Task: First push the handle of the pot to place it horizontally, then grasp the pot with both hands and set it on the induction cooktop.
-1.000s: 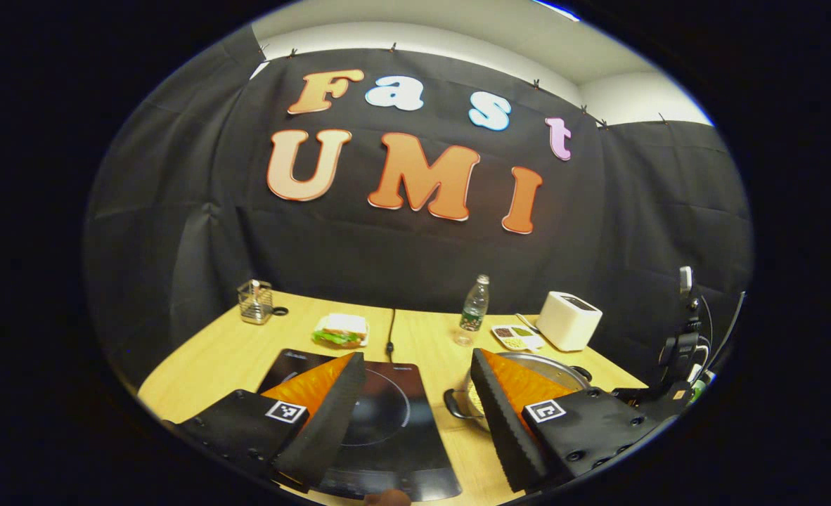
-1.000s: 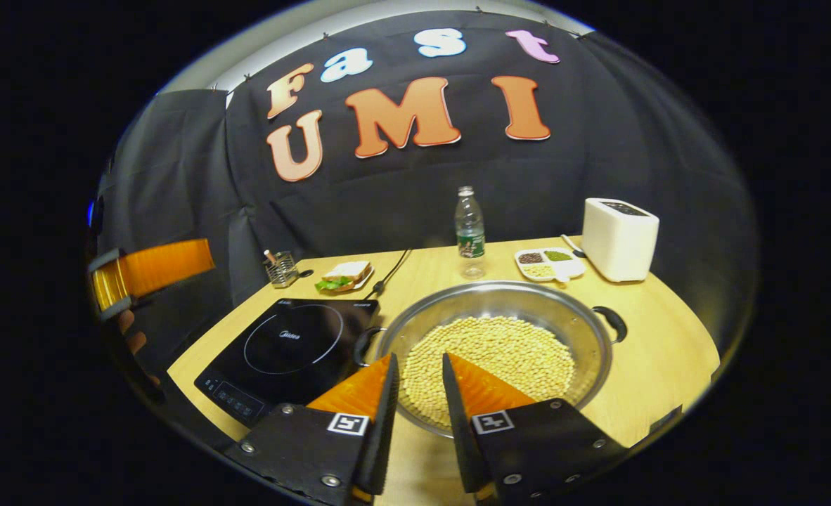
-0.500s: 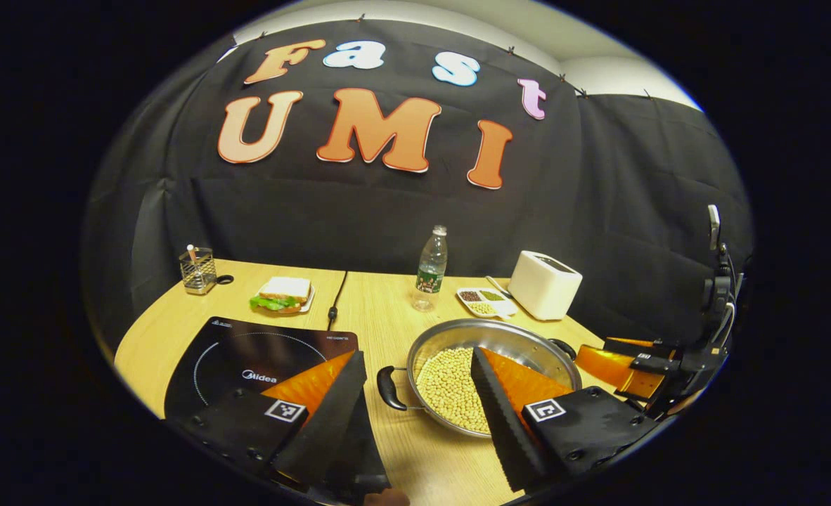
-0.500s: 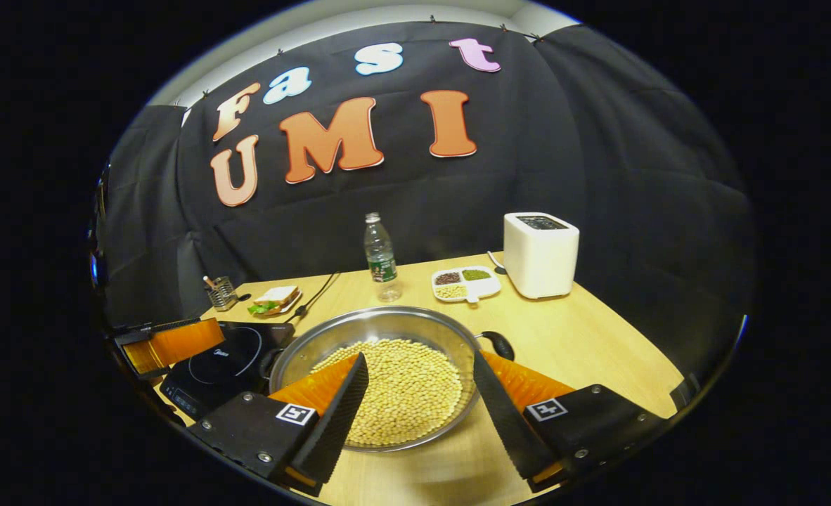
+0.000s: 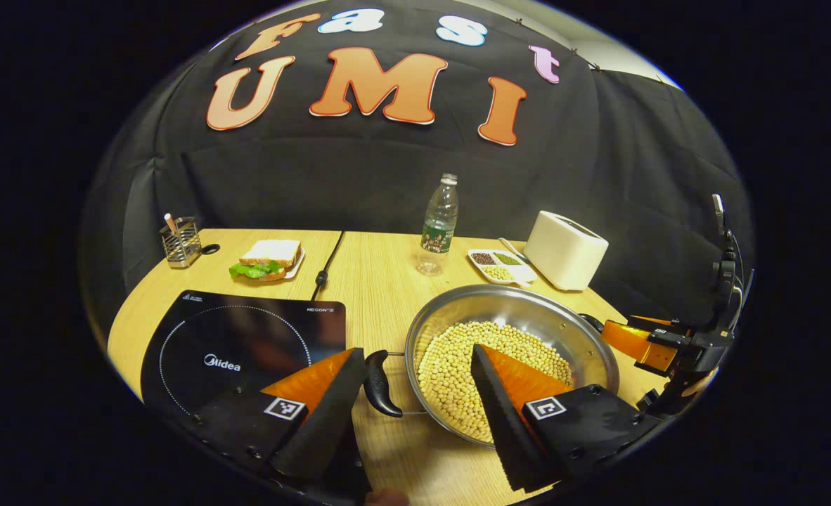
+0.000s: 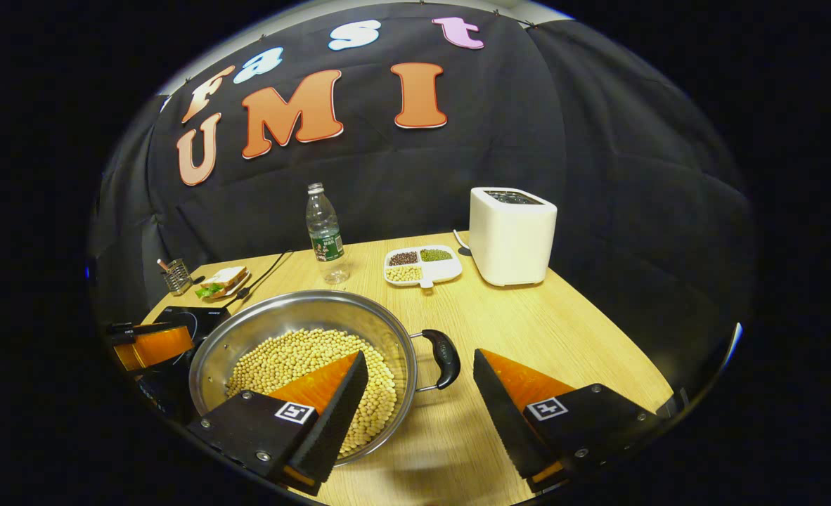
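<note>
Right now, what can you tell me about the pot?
The pot is wide, shallow, shiny metal, upright on the wooden table right of the induction cooktop, not on it. Pale beans cover its bottom. It has a dark loop handle on each side; each open gripper's fingers straddle one without touching.

Left gripper (image 5: 415,365): open wide, fingers spread, low over the table and pointing forward along it.
Left gripper, near finger (image 5: 320,414): beside one pot handle (image 5: 380,385); contact cannot be told.
Left gripper, far finger (image 5: 500,414): over the pot's inside.
Left gripper seen from the right gripper view (image 6: 150,344): at the far side of the pot (image 6: 303,327), level with its rim.
Right gripper (image 6: 421,369): open wide, the other pot handle (image 6: 443,358) in the gap between its fingers, not touching either.
Right gripper seen from the left gripper view (image 5: 644,341): at the pot's far rim; opening cannot be judged there.
</note>
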`<action>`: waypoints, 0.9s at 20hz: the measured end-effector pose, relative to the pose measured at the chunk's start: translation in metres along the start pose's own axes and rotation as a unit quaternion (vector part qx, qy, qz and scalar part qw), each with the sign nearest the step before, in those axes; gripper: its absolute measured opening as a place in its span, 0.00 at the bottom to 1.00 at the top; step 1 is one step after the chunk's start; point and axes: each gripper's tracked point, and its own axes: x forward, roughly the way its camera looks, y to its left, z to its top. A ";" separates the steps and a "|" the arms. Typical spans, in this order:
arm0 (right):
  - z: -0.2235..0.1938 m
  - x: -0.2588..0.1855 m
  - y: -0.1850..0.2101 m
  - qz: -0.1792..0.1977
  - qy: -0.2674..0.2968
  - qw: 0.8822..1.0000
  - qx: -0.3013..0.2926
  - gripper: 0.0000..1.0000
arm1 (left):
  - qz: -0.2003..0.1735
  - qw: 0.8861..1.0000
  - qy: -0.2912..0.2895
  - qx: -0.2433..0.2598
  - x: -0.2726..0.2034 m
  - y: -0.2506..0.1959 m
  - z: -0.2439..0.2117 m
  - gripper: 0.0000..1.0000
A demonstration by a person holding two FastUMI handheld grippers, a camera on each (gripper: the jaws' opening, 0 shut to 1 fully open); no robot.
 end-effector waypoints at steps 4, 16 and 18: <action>-0.003 0.020 -0.006 -0.010 0.011 1.000 0.007 0.94 | 0.005 1.000 0.015 0.000 0.014 0.004 -0.008 0.98; -0.030 0.048 0.000 0.004 0.071 0.997 0.015 0.85 | 0.015 0.996 0.082 -0.023 0.050 0.016 -0.040 0.93; -0.030 0.055 -0.002 0.001 0.069 0.997 0.018 0.70 | 0.026 0.996 0.086 -0.010 0.052 0.021 -0.038 0.76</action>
